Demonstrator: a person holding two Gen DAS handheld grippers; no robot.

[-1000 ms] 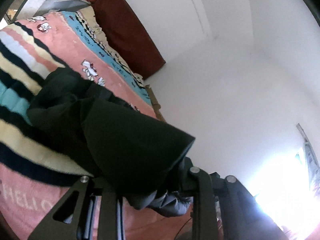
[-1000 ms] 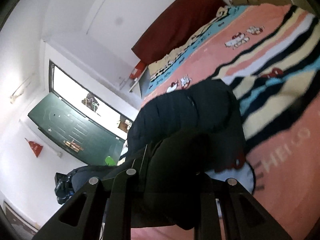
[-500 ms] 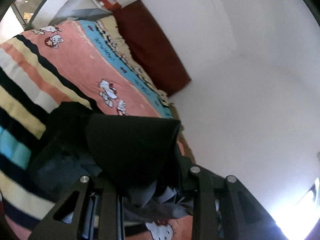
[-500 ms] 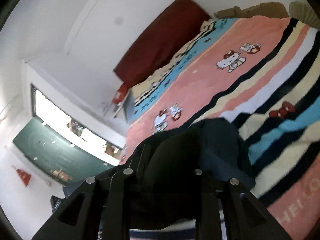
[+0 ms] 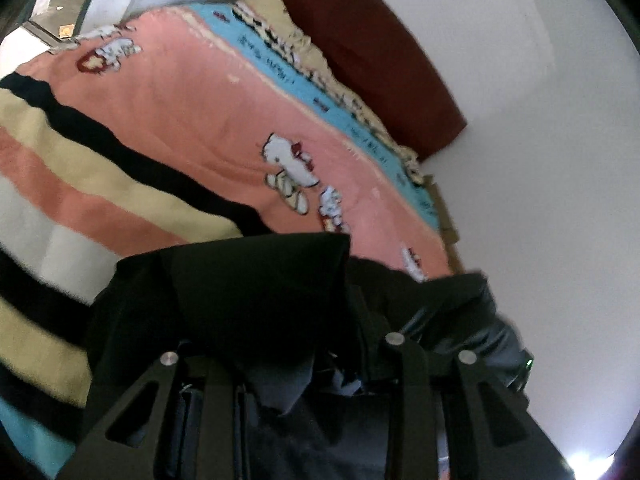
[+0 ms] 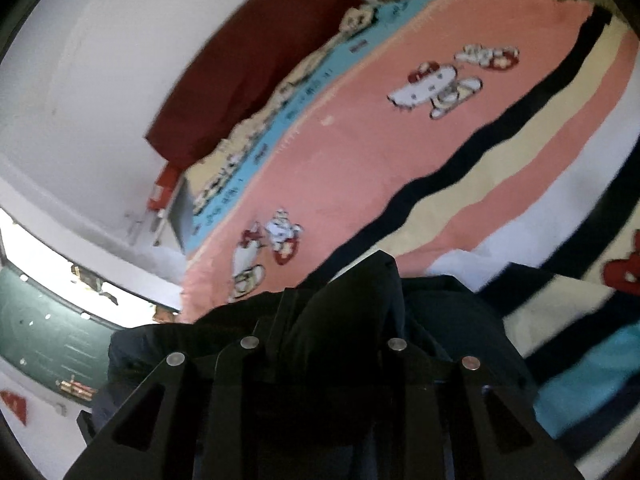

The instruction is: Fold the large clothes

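Garment: a dark jacket [image 5: 256, 292], bunched between both sets of tongs and draped over the striped blanket [image 5: 168, 132] on the bed. Left tongs [image 5: 304, 364] are narrow, clamped on a fold of cloth, their jaws having just eased slightly apart. Right tongs [image 6: 320, 344] likewise grip an edge. Judged purpose: carrying one side across to double the jacket over.

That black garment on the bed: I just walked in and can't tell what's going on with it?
A person is folding it with two handheld grippers. The left gripper and right gripper each pinch a bunch of the black garment and hold it over the striped blanket. The right jaws have just been opening a little, cloth between them.
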